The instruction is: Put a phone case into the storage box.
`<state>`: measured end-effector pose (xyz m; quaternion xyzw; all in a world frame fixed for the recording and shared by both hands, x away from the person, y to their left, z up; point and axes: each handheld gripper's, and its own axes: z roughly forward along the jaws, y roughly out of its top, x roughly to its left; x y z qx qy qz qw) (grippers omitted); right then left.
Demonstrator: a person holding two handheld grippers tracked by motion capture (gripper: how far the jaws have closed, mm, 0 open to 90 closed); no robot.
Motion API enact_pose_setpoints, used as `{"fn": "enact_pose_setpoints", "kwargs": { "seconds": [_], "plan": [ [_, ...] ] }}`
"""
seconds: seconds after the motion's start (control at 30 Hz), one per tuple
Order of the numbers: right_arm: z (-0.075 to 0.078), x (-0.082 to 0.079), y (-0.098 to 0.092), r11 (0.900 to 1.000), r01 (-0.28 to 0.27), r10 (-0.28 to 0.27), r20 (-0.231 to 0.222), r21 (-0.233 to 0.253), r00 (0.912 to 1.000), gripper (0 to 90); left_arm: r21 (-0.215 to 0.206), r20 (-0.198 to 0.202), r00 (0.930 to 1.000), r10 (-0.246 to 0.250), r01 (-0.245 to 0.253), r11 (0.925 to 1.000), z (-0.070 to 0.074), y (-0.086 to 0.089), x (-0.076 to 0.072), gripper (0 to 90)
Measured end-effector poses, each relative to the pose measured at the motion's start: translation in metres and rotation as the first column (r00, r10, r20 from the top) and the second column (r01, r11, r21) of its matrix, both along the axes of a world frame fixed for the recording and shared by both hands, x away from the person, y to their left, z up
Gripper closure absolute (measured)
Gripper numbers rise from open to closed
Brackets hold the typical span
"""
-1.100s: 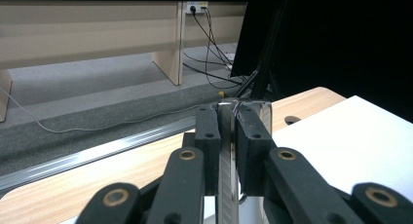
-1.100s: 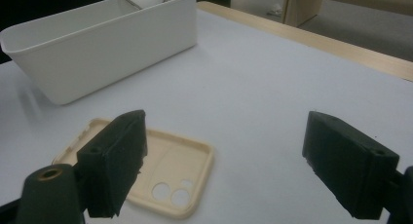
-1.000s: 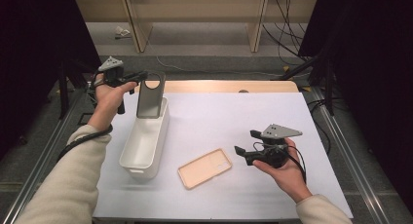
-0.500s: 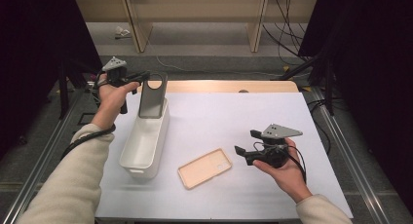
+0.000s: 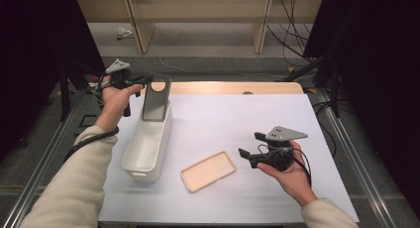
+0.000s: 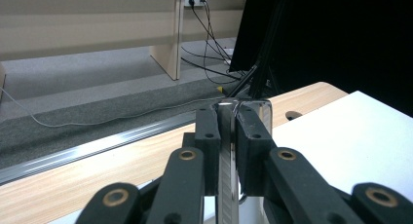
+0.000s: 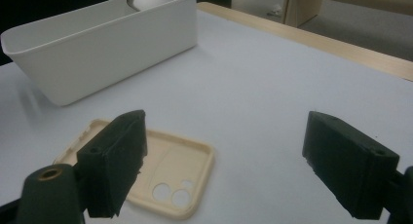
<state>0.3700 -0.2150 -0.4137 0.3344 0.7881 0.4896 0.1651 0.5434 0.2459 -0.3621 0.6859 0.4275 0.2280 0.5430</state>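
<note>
the left gripper [image 5: 147, 80] has its jaws clamped on the top edge of a grey phone case [image 5: 157, 98], holding it upright over the far end of the white bin [image 5: 140, 161]; in the left gripper view the case's thin edge sits pinched between the two black pads. the right gripper [image 5: 247, 153] waits with jaws spread wide, just right of the beige phone case [image 5: 208, 171] lying flat on the white table cover [image 5: 233, 119], near the bin. the risk i see: the grip is only on a narrow rim, so the grey case could swing or slip and catch the bin's far wall, landing on edge or tipping outside. the beige case lies flat, so scooping it may just push it along.
</note>
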Motion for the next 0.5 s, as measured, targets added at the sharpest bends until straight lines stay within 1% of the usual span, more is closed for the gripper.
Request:
{"fn": "enact_pose_setpoints", "kwargs": {
  "seconds": [0.5],
  "plan": [
    [0.0,-0.0001,0.0001,1.0,-0.002,0.002,0.0,-0.001,1.0,17.2,0.005,-0.017,0.9998,0.005,-0.004,1.0,-0.0094,-0.0002,0.0033,80.9]
  ]
}}
